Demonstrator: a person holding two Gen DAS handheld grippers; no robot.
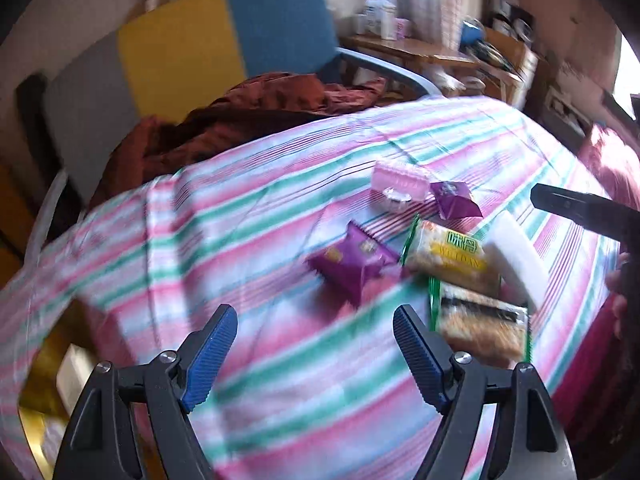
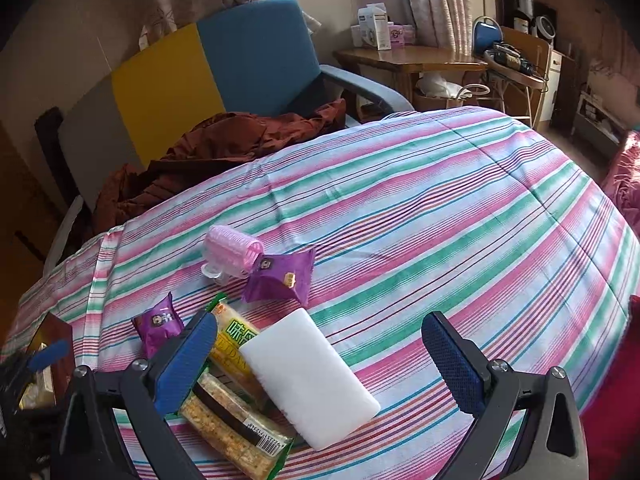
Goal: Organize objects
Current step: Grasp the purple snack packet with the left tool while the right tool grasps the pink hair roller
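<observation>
Snacks lie grouped on a striped cloth (image 2: 440, 200). In the right wrist view a white block (image 2: 308, 376) rests between the wide-apart fingers of my open right gripper (image 2: 320, 322). Under its left finger lie a yellow biscuit pack (image 2: 232, 344) and a cracker pack (image 2: 232, 428). Beyond are two purple packets (image 2: 280, 276) (image 2: 158, 326) and a pink roller (image 2: 232, 254). My left gripper (image 1: 314, 314) is open and empty over bare cloth. Just ahead of it are a purple packet (image 1: 352, 260), the biscuit pack (image 1: 448, 256) and the white block (image 1: 516, 260).
A blue, yellow and grey chair (image 2: 248, 52) with a rust-brown cloth (image 2: 224, 140) heaped on it stands behind the striped surface. A wooden desk (image 2: 408, 58) with boxes is at the back right. A brown box (image 2: 52, 340) sits at the left edge, pink-red bedding (image 2: 624, 184) at the right.
</observation>
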